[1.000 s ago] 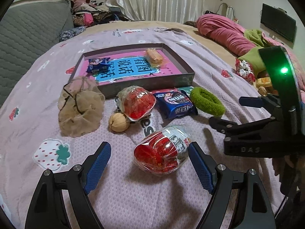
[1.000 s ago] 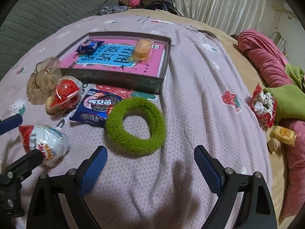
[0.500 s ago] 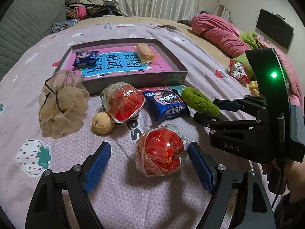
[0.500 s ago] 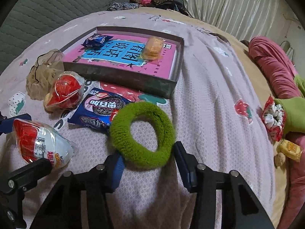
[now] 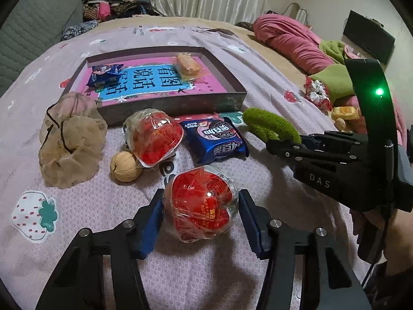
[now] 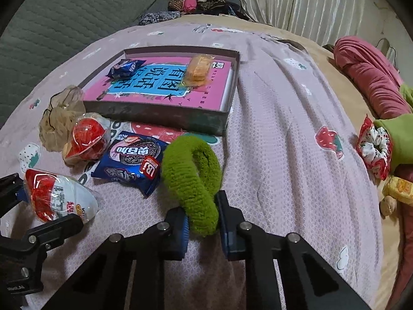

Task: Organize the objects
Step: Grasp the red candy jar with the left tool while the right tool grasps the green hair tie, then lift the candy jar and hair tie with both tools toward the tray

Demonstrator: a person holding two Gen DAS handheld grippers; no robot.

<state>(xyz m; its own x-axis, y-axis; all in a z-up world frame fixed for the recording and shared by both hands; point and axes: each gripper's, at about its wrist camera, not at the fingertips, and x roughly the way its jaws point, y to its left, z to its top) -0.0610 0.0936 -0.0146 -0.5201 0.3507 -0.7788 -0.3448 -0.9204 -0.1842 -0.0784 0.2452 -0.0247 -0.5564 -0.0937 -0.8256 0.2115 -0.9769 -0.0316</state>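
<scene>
Left wrist view: left gripper, lower centre, jaws just closing, pads pinching the red wrapped snack.

Right wrist view: right gripper clamps the green scrunchie, its jaws just closed.

Grasp step; next, probably lift both into the box, upper centre.

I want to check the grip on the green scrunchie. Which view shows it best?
The right wrist view: the green scrunchie fills the centre, squeezed between the right gripper jaws, which have just closed. The left wrist view shows only its far loop poking past that gripper.
</scene>
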